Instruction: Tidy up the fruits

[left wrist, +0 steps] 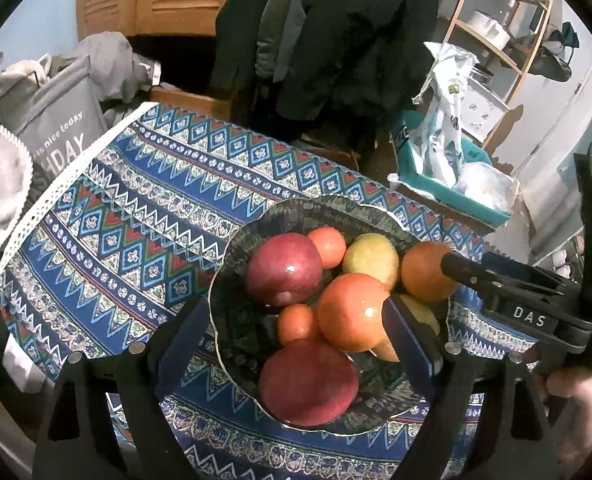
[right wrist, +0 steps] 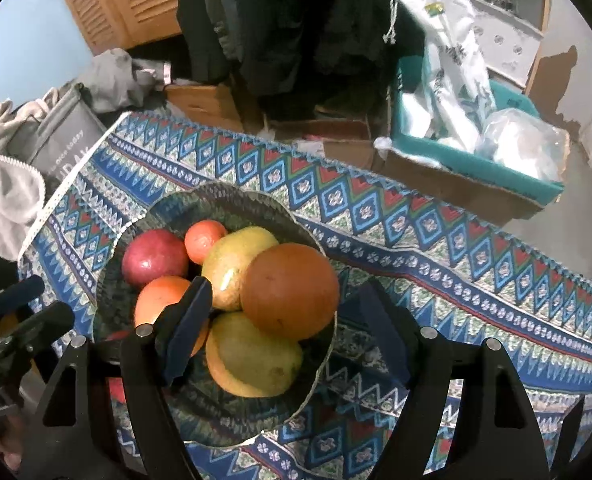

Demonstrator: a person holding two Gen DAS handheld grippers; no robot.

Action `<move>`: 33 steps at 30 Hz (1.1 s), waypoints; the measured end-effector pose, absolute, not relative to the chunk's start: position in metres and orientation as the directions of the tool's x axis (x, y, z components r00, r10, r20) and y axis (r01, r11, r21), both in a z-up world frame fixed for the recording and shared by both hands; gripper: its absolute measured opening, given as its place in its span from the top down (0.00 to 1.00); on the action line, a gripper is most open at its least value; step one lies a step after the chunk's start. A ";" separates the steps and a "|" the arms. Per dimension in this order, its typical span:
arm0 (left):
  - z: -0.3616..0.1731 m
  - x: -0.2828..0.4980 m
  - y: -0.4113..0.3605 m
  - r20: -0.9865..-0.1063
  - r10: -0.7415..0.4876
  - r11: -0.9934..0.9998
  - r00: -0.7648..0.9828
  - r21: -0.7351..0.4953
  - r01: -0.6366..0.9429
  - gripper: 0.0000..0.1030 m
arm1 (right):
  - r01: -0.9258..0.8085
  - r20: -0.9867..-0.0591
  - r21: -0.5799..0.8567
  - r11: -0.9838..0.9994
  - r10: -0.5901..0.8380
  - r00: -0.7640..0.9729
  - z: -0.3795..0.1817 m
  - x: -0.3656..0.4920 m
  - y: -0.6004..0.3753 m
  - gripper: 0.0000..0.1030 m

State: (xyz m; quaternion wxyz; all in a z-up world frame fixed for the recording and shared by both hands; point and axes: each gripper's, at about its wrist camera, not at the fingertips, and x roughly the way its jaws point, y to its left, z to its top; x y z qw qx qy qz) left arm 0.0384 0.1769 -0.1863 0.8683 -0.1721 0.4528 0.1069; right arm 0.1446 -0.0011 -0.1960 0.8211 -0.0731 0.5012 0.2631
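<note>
A table is covered with a patterned tablecloth (left wrist: pixel 127 216) (right wrist: pixel 436 248) in blue, white, red and green, with zigzag and diamond bands and a white lace edge on the left side. Directly on the cloth stands one dark bowl (left wrist: pixel 251 220) (right wrist: pixel 223 200) with a wavy rim. The bowl is near the front edge and it holds several fruits.

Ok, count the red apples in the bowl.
2. One red apple sits at the far left of the bowl; the other lies at its near edge. More may hide beneath the pile.
</note>
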 end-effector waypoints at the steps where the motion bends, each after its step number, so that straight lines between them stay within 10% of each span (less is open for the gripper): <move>1: -0.184 0.038 0.176 -0.820 0.031 0.919 0.571 -0.202 -0.339 0.14 | -0.505 -0.856 0.134 0.853 0.356 0.374 -0.191 0.143 -0.003 0.25; 33: -0.091 0.014 0.124 -0.694 0.077 0.967 0.716 -0.122 -0.222 0.12 | -0.444 -0.690 -0.002 0.896 0.320 0.650 -0.068 0.074 -0.059 0.21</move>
